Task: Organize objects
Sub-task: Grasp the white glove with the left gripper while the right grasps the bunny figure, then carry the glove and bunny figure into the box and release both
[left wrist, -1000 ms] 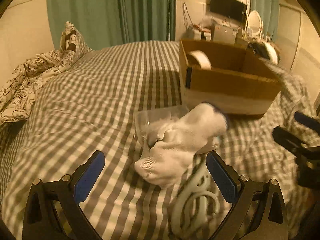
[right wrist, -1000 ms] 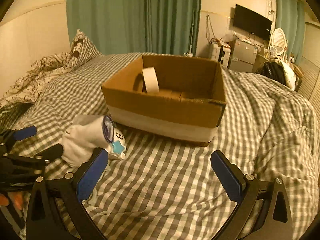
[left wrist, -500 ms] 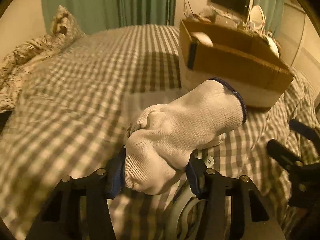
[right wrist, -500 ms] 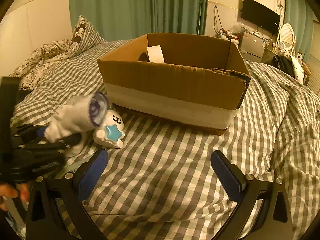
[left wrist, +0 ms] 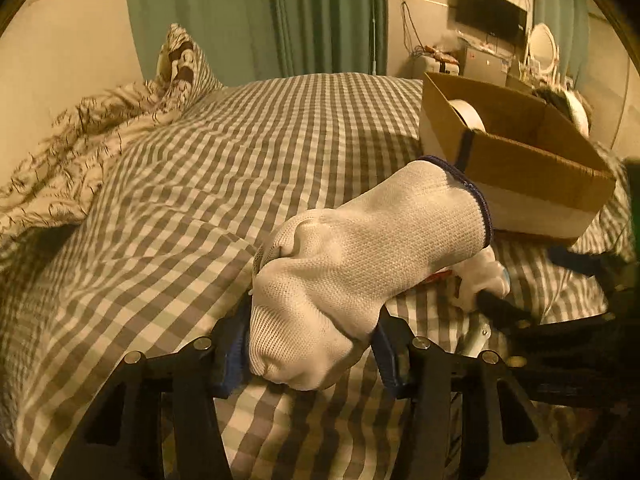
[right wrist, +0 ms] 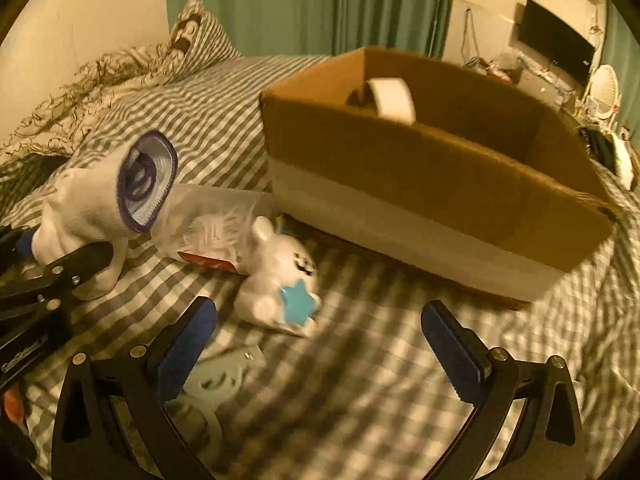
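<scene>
My left gripper (left wrist: pixel 310 350) is shut on a rolled pair of white knit gloves (left wrist: pixel 360 264) with a dark blue cuff, held above the checked bedspread. The same bundle (right wrist: pixel 104 196) shows at the left of the right wrist view, cuff opening facing the camera. My right gripper (right wrist: pixel 320 334) stands open and empty, low over a small white figurine with a blue star (right wrist: pixel 280 284). A clear plastic packet (right wrist: pixel 212 220) lies behind the figurine. The open cardboard box (right wrist: pixel 420 184) holds a roll of white tape (right wrist: pixel 392 100).
A pale green looped object (right wrist: pixel 212 384) lies under the right gripper's left finger. A crumpled patterned duvet and pillow (left wrist: pixel 100 128) fill the bed's far left. Green curtains, a television and a cluttered desk stand behind the bed.
The left gripper shut on the glove bundle and lifted it off the bed. The right gripper moved down and left toward the star figurine, which now sits between its fingers' line.
</scene>
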Available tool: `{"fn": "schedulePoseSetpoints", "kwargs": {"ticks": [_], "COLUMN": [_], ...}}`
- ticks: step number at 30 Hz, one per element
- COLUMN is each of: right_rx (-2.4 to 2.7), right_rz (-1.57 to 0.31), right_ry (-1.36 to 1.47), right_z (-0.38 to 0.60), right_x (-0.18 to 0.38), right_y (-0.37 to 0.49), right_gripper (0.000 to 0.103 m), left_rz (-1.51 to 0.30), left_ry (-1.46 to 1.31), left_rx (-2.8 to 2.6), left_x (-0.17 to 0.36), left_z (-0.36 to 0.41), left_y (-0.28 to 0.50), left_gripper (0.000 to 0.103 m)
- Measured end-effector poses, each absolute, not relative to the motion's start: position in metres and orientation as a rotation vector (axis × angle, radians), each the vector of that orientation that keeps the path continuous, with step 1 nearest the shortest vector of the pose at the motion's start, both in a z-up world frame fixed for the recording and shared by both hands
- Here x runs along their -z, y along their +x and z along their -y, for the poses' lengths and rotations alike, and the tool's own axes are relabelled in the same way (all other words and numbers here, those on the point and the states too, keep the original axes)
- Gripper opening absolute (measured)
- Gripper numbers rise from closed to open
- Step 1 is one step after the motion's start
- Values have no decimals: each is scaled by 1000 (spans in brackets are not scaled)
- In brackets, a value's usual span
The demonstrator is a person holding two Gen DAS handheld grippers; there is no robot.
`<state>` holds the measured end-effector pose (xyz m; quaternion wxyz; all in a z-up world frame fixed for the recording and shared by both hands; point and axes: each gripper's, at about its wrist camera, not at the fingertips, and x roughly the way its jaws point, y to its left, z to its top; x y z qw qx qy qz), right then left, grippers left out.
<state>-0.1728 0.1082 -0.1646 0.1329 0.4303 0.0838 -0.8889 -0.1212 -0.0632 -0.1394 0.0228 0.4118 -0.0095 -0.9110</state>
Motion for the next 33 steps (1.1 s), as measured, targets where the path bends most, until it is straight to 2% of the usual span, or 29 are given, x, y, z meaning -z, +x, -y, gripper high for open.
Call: {"fn": "schedulePoseSetpoints", "kwargs": {"ticks": [1, 6, 7, 8, 10, 23, 33], "right_rx": [2566, 2476, 2462, 2450, 2434, 2484, 2609], "right_rz": [-245, -229, -228, -227, -225, -230, -224], "right_ry": [1266, 1341, 1347, 1355, 1357, 1240, 1073], "right_z": [-106, -98, -98, -98, -98, -131, -173], "right_x": [169, 187, 188, 190, 191, 134, 59], "right_y": [-177, -189, -191, -192, -191, -134, -88], "right_gripper": [102, 85, 78, 67, 55, 54, 54], "left_rz": [8, -35, -37, -41, -37, -17, -33], "left_ry": [1281, 1300, 1302, 1304, 1304, 1368, 1302], "left_rx": [2824, 2820, 2820, 2819, 2817, 2854, 2992], "left_x": [140, 142, 142, 142, 142, 132, 73], "left_z": [66, 71, 71, 70, 71, 42, 3], "left_y": [-122, -125, -125, -125, -126, -113, -81], "left_gripper": [54, 54, 54, 54, 54, 54, 54]}}
